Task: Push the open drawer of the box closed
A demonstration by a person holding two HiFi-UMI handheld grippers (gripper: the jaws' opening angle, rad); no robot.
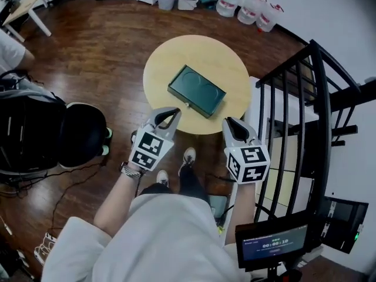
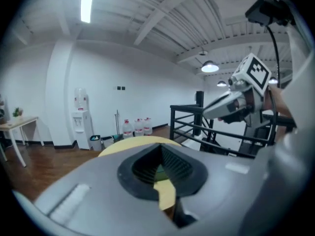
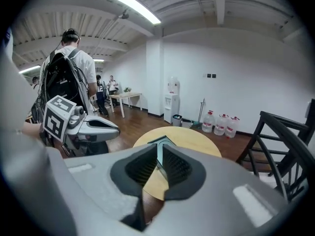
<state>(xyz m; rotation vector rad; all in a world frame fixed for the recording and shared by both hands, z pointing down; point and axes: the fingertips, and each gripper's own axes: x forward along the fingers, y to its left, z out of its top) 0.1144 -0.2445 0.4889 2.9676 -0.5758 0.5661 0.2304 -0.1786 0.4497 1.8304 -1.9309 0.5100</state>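
Although the round table [image 1: 176, 57] looks steady, the flat green box [image 1: 197, 90] at its middle seems light and may slide, so press squarely on its knobbed front [image 1: 187, 105]. The left gripper [image 1: 168, 113] is closed and empty. The right gripper [image 1: 230, 123] is barely apart, also empty.

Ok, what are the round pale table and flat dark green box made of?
Round pale yellow table: likely wood or laminate, matte, even colour, no glare. Flat dark green box: perhaps plastic or coated card, smooth, slight sheen; unclear which.
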